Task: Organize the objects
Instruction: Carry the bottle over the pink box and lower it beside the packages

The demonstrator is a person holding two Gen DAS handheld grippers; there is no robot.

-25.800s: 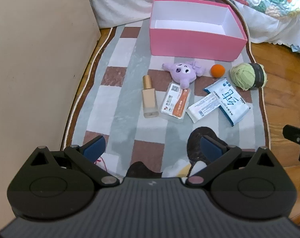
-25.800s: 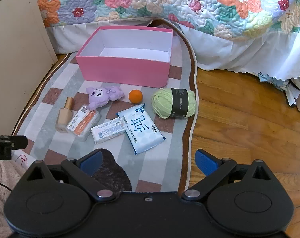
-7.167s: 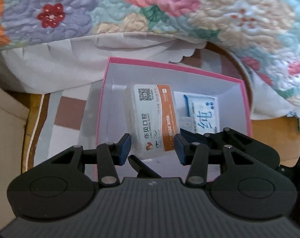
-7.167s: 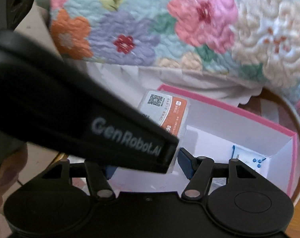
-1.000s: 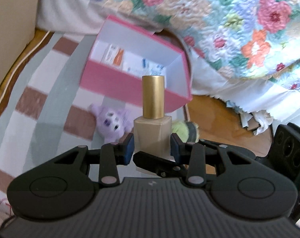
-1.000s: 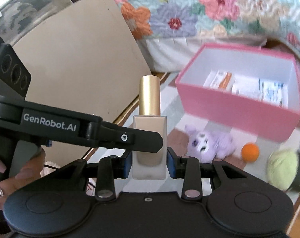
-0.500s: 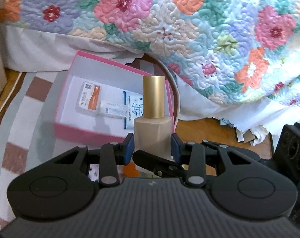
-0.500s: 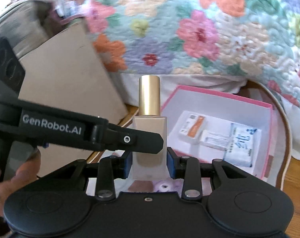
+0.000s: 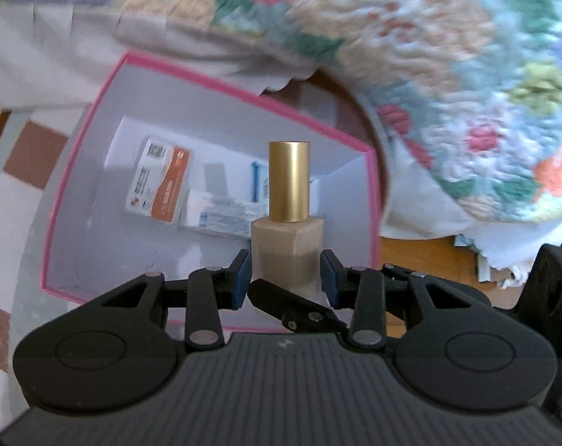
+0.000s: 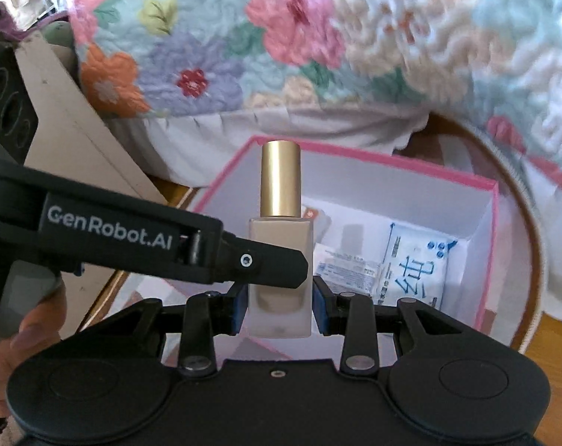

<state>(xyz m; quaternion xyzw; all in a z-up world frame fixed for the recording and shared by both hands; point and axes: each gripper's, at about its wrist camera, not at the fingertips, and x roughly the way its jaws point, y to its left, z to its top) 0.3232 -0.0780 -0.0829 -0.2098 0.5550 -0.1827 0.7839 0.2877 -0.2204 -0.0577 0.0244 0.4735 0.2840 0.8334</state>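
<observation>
A beige foundation bottle (image 9: 287, 245) with a gold cap stands upright between the blue pads of my left gripper (image 9: 286, 277), which is shut on its body. My right gripper (image 10: 279, 306) is shut on the same bottle (image 10: 281, 260) from the other side. A finger (image 10: 206, 249) of the left gripper crosses in front of the bottle in the right wrist view. Below the bottle lies the pink box (image 9: 57, 200) with a white inside. It holds an orange-and-white carton (image 9: 158, 182), a small white packet (image 9: 221, 217) and a blue-printed wipes pack (image 10: 414, 271).
A floral quilt (image 10: 299, 37) and white bed skirt (image 9: 57, 55) hang just behind the box. A beige board (image 10: 76, 130) stands at the left. The box sits on a checked rug (image 9: 16, 171), with wooden floor (image 9: 422, 256) to the right. A hand (image 10: 39, 330) holds the left gripper.
Both grippers have carried the bottle forward and slightly down towards the box. The box now fills the view beneath the bottle, and the plush toy, ball and yarn are out of sight.
</observation>
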